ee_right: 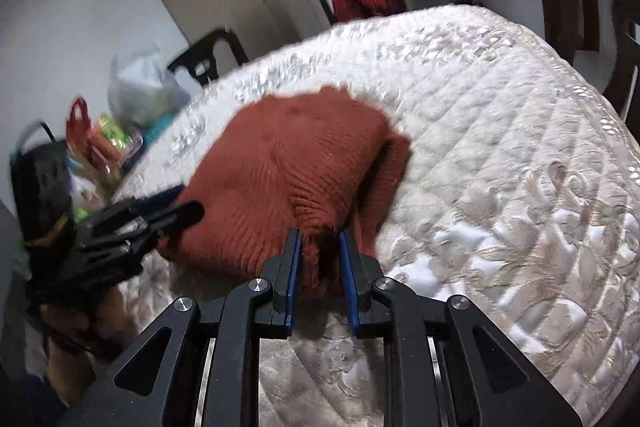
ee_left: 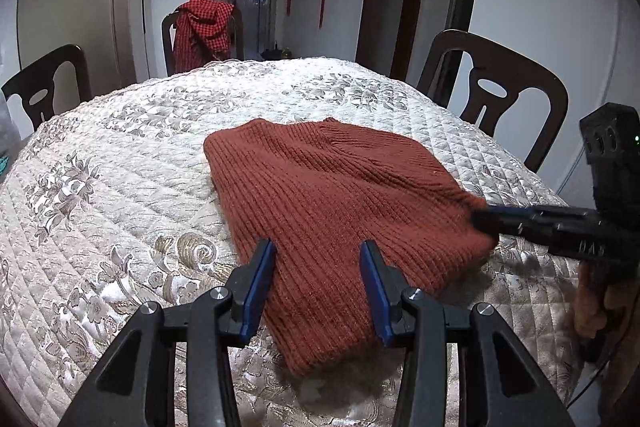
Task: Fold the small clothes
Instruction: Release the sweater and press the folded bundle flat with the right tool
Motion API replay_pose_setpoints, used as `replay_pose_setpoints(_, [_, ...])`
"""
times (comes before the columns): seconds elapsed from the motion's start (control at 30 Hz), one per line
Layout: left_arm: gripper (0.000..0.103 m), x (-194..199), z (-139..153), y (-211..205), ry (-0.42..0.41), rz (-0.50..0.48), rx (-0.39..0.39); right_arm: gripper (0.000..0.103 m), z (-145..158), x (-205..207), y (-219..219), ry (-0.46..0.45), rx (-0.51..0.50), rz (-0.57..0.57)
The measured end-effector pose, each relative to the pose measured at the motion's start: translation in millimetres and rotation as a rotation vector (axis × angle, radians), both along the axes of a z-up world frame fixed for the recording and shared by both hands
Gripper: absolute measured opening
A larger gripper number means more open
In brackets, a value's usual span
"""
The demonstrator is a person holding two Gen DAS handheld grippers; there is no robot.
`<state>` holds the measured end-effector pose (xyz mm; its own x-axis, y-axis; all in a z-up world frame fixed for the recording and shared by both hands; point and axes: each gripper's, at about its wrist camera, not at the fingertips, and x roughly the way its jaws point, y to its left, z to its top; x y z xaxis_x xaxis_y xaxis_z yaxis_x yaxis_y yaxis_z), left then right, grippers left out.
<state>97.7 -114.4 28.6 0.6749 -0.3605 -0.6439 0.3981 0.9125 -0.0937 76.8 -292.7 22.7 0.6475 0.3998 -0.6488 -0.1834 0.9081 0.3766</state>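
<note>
Only the right view shows the right gripper pinching the sweater's near edge, while the left gripper stands half-open astride its near-left edge on the quilt.

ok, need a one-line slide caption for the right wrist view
Right gripper pinches an edge of the rust-red knit garment on the quilted tablecloth; left gripper at its other side.

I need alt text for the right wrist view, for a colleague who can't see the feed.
The right gripper pinches a bunched edge of a rust-red knitted garment between its blue-padded fingers, over a table covered with a quilted cream cloth. The left gripper reaches toward the garment from the left of the picture, and bags sit at the table's far left edge.
</note>
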Motion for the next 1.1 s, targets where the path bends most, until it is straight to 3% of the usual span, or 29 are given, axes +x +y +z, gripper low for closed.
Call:
replay_pose_setpoints(0.17, [0.046,4,9,3,0.002,0.003,-0.036,0.019,20,-3,-11,-0.05,-0.013,-0.058])
replay_pose_setpoints(0.33, [0.046,27,20,1,-0.011,0.039,-0.044,0.019,37,19,13,-0.099,-0.02,-0.001])
replay_pose_setpoints(0.43, [0.046,46,6,-2,0.048,0.056,-0.041,0.019,24,47,26,-0.041,-0.04,0.011])
replay_pose_setpoints(0.5, [0.047,48,-4,-5,0.046,0.058,-0.007,0.019,1,65,28,0.02,-0.096,-0.009])
replay_pose_setpoints(0.67, [0.047,35,2,-9,0.022,0.054,0.021,0.018,-3,54,3,0.021,-0.024,-0.032])
replay_pose_setpoints(0.9, [0.047,-16,9,1,-0.009,0.022,-0.015,0.018,19,1,13,-0.064,-0.056,0.012])
replay_pose_setpoints(1.0, [0.047,-23,1,-1,-0.013,0.044,0.023,0.018,7,-5,27,-0.045,-0.151,0.031])
replay_pose_setpoints(1.1, [0.047,-18,-4,0,0.013,0.063,0.028,0.018,-1,2,18,-0.004,-0.117,0.016])
